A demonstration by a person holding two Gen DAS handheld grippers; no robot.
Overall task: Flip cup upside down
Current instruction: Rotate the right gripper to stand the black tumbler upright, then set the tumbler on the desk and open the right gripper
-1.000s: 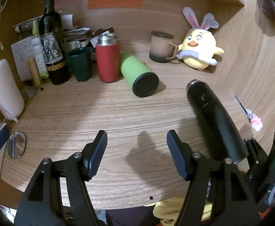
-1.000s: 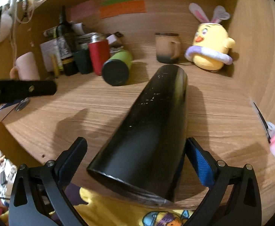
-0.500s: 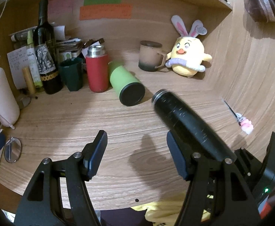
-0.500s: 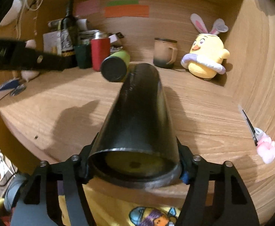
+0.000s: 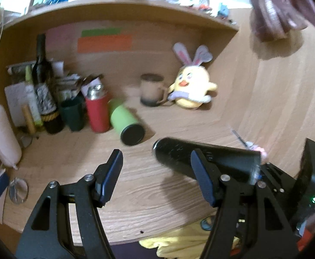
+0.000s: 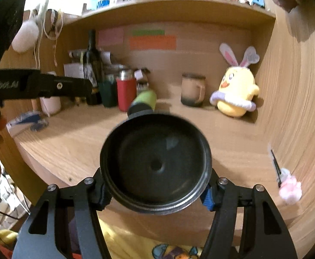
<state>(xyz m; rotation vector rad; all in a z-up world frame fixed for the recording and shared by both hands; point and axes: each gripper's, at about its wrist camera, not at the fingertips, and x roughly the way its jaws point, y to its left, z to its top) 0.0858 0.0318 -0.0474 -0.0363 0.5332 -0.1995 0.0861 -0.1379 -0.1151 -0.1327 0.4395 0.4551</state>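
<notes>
The tall black cup (image 6: 155,164) is held in my right gripper (image 6: 155,194), which is shut on it near one end. That round end faces the right wrist camera, and the cup points away from it, lifted above the wooden desk (image 6: 71,142). In the left wrist view the black cup (image 5: 202,157) lies nearly level in the air, its far end pointing left, with the right gripper's body at the right edge. My left gripper (image 5: 157,177) is open and empty, just in front of the cup.
At the back stand a wine bottle (image 5: 44,86), a dark green cup (image 5: 72,116), a red flask (image 5: 97,110), a tipped green tumbler (image 5: 126,125), a beige mug (image 5: 152,90) and a yellow plush chick (image 5: 192,90). Scissors with a pink handle (image 6: 287,183) lie right.
My right gripper has lifted and turned the black cup from a slant to nearly level, its held end now facing the right camera. Both cameras have tilted upward.
</notes>
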